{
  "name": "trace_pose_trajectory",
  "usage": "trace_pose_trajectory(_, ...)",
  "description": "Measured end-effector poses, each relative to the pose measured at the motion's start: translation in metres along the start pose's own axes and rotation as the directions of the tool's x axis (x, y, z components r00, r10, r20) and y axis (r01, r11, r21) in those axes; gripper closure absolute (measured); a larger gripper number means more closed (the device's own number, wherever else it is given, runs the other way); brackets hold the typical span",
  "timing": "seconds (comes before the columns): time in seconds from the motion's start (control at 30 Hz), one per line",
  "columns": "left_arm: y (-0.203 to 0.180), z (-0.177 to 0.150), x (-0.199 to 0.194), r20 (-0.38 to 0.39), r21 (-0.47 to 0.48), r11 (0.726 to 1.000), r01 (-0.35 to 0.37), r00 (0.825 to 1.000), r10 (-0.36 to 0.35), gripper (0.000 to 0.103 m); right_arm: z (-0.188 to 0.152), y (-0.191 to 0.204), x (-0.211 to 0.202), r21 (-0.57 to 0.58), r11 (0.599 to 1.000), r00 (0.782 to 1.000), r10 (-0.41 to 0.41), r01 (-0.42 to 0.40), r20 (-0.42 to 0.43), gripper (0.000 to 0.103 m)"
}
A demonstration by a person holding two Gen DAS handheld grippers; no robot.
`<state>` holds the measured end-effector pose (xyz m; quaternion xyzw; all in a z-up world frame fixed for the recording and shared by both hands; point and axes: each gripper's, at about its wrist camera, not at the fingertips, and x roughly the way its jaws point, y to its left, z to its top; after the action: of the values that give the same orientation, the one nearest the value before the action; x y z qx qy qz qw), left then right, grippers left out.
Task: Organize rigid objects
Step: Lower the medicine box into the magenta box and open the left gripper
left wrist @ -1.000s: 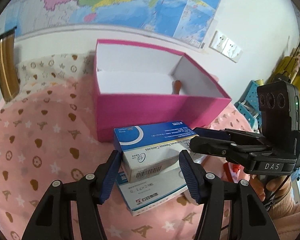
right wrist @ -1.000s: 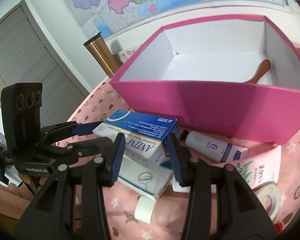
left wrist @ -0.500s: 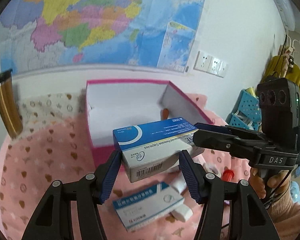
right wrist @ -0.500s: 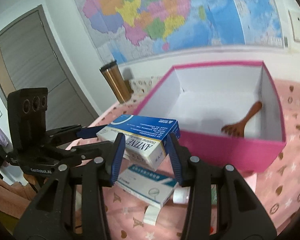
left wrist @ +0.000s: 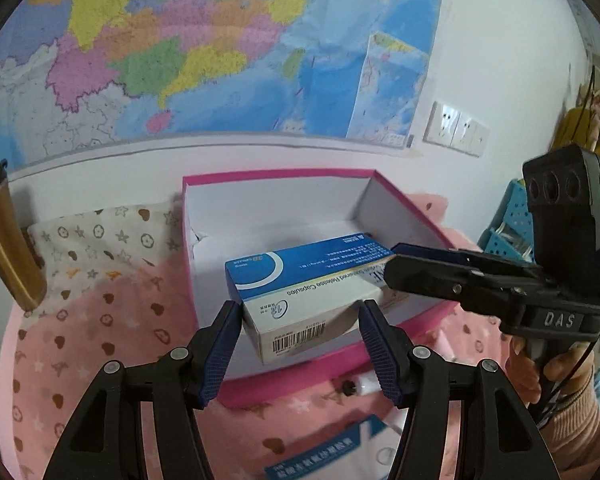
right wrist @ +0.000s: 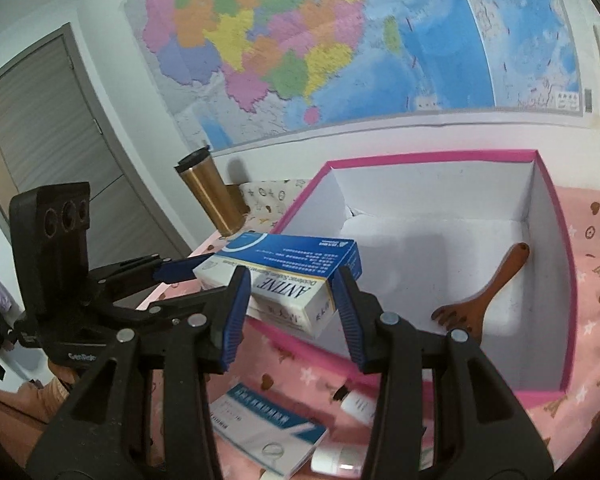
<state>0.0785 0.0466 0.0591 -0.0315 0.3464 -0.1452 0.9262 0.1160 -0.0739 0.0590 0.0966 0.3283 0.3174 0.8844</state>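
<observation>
Left wrist view shows one blue-and-white medicine box (left wrist: 306,284) held in the air over the near wall of the pink box (left wrist: 204,280), its long axis running from the left gripper (left wrist: 298,344) toward the right gripper (left wrist: 396,266), barcode end nearest the left camera. Both grippers are partly closed and clamp this box, one at each end: the left across the barcode end, the right across the end printed with large letters. In the right wrist view the medicine box (right wrist: 288,276) lies tilted, level with the rim. Inside the pink box (right wrist: 548,280) one wooden fork-shaped scraper (right wrist: 488,296) leans by the right wall; the rest of the white floor is bare. On the pink cloth (right wrist: 596,280) below lie one second medicine box (right wrist: 268,428) and two small tubes (right wrist: 356,400). One gold tumbler (right wrist: 208,196) stands beside the wall.
</observation>
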Motion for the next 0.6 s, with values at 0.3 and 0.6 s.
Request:
trace_pose_trajectory(0.3,0.005,-0.006,0.035,-0.074,0.051,0.996,-0.076,0.994,0.079,0.042,-0.003,-0.025,0.038,0.046,0.999,0.998,-0.016,0.019,-0.067,0.057)
trace_pose_trajectory(0.6,-0.001,-0.006,0.047,-0.075,0.111,0.983,-0.143,0.986,0.152,0.040,-0.010,-0.039,0.063,0.067,0.997,0.991,-0.028,0.037,-0.134,0.057)
